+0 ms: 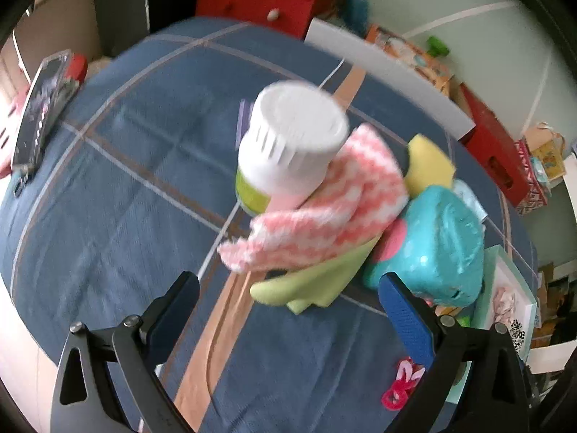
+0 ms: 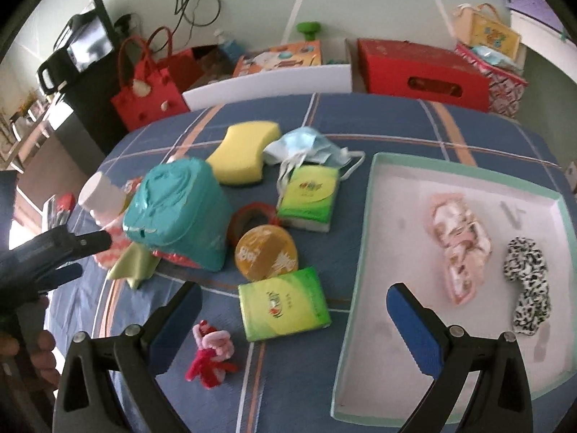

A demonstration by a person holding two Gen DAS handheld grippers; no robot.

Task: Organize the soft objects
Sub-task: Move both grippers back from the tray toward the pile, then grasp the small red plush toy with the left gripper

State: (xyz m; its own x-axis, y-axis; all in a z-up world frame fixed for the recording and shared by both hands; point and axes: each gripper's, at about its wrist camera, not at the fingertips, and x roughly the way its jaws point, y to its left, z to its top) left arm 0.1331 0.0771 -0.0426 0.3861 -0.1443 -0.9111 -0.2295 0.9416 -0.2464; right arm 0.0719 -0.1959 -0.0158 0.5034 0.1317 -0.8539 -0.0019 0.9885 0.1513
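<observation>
Nearest the right wrist camera, the right claw [image 2: 294, 319] stands wide open and empty above the tabletop [image 2: 378, 122], which wears a blue checked cloth. Between its fingers lie a red and pink pipe-cleaner toy [image 2: 211, 357] and a green tissue pack [image 2: 283, 303]. To the right sits a shallow white tray with a mint rim [image 2: 364, 252]; inside it are a pink patterned cloth bundle [image 2: 459, 243] and a black-and-white spotted scrunchie [image 2: 528, 287], lying apart from each other.

Farther back are a round gold tin [image 2: 267, 254], a red tape roll [image 2: 252, 213], a second tissue pack [image 2: 310, 198], a blue face mask [image 2: 306, 146] and a yellow sponge [image 2: 243, 151].

The left claw [image 1: 288, 297] is also spread wide, holding nothing. Just ahead of it a pink-and-white knitted cloth [image 1: 317, 213] lies draped over a light green cloth [image 1: 317, 281], against a white-capped bottle [image 1: 288, 144] and beside a teal wipes pack [image 1: 432, 245]. Motion blurs this view somewhat.
</observation>
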